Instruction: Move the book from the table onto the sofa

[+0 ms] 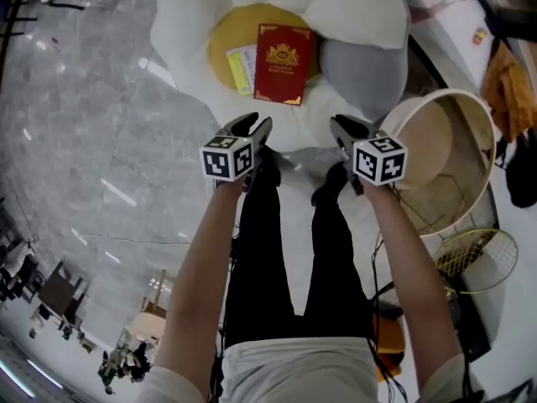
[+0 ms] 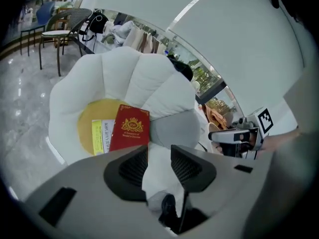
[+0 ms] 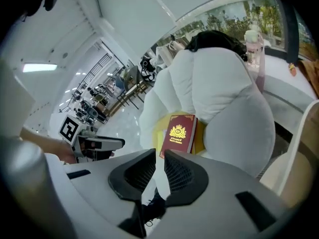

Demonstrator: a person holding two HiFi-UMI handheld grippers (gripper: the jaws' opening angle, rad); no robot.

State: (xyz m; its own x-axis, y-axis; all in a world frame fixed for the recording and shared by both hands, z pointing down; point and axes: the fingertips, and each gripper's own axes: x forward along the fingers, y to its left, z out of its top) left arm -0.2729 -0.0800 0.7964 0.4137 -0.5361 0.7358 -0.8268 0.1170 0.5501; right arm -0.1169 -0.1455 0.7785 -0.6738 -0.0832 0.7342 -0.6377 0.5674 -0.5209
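Note:
A red book [image 1: 284,64] with a gold crest lies flat on the yellow centre of a white flower-shaped sofa [image 1: 361,7], and nothing is touching it. It also shows in the left gripper view [image 2: 130,128] and the right gripper view [image 3: 179,133]. My left gripper [image 1: 252,126] hangs in the air short of the sofa, its jaws apart and empty [image 2: 159,156]. My right gripper [image 1: 344,127] hovers beside it at the same height, its jaws nearly together with nothing between them [image 3: 159,158]. Both point down toward the sofa's front edge.
A yellow-and-white leaflet [image 1: 242,67] lies left of the book. A grey cushion [image 1: 365,70] sits on its right. A round pale tub-like table [image 1: 445,166] stands at the right, with a racket [image 1: 474,254] beside it. My legs in black trousers stand below the grippers on a grey marble floor [image 1: 101,166].

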